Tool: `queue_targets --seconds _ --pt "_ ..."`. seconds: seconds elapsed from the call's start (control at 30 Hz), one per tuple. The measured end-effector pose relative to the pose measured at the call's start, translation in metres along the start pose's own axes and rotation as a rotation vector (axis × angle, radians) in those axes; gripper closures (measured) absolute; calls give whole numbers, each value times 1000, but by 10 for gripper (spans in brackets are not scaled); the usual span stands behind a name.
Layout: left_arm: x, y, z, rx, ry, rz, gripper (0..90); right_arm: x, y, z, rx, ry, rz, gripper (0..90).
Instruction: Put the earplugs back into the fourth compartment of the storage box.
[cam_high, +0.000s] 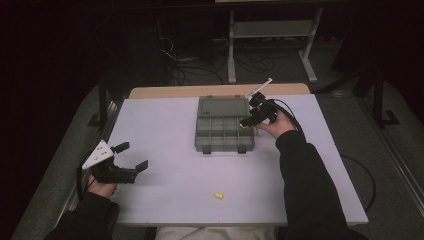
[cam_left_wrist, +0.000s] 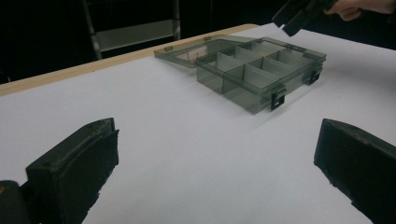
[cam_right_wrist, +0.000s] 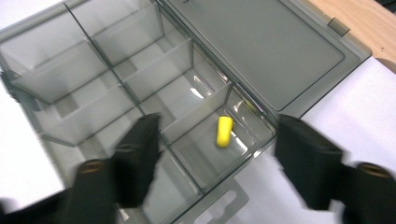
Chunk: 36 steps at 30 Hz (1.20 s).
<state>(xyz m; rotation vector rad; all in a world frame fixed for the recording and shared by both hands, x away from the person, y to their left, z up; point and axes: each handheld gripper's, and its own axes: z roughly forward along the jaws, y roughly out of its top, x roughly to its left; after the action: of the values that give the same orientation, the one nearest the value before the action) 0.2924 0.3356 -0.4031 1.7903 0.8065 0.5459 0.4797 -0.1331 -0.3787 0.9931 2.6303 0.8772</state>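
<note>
Work looks half done: one yellow piece (cam_high: 218, 195) lies loose on the table's (cam_high: 165, 200) near edge, the left gripper (cam_high: 134, 157) rests wide open and empty, and the right gripper (cam_high: 248, 120), jaws spread, hangs over the organizer box (cam_high: 223, 131), where another yellow piece (cam_right_wrist: 224, 131) sits in a corner compartment.

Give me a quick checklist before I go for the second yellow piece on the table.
1. Organizer box lid open and lying flat: ok.
2. First yellow piece lying in a corner compartment, free of the jaws: ok.
3. Right gripper open, jaws wide above the box: ok.
4. Left gripper open, nothing between its jaws: ok.
5. Second yellow piece lying loose near the table's front edge, nothing around it: ok.
6. Whether other compartments hold anything: cannot tell for all, those seen look empty.
</note>
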Motion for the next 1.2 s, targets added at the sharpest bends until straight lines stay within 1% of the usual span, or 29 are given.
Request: queue_targets --seconds 0.07,0.1,0.13,0.2,0.23,0.3,0.4,0.43,0.5,0.57,0.67,0.7,0.83,0.97,1.07,1.2 --pt "0 0 0 0 2 0 0 2 0 -6 -12 2 12 201" --pt "0 0 0 0 3 0 0 3 0 -9 -16 -4 10 155" --pt "0 0 0 0 3 0 0 4 1 -12 -24 -11 9 128" --pt "0 0 0 0 3 1 0 7 1 -20 -43 -5 16 118" --pt "0 0 0 0 3 1 0 9 1 -23 -47 -3 15 98" --pt "0 0 0 0 4 1 0 15 2 -29 -52 -8 5 41" --pt "0 0 0 0 4 2 0 23 3 -38 -55 8 -4 25" --pt "0 0 0 1 5 3 0 25 3 -40 -54 8 -7 8" --pt "0 0 0 1 5 4 0 32 4 -45 -56 17 -11 0" --pt "0 0 0 1 5 4 0 39 4 -50 -77 17 -27 0" --pt "0 0 0 0 5 2 0 49 3 -57 -104 40 -26 0" --pt "0 0 0 0 5 2 0 54 2 -59 -108 39 -31 0" --pt "0 0 0 -1 6 3 0 67 0 -63 -93 36 -56 0" --pt "-1 0 0 -1 6 2 0 78 -4 -66 -105 39 -78 0" --pt "-1 0 0 -1 6 3 0 86 -9 -68 -129 33 -97 0" --pt "-1 0 0 0 7 4 0 95 -15 -67 -135 48 -115 0"
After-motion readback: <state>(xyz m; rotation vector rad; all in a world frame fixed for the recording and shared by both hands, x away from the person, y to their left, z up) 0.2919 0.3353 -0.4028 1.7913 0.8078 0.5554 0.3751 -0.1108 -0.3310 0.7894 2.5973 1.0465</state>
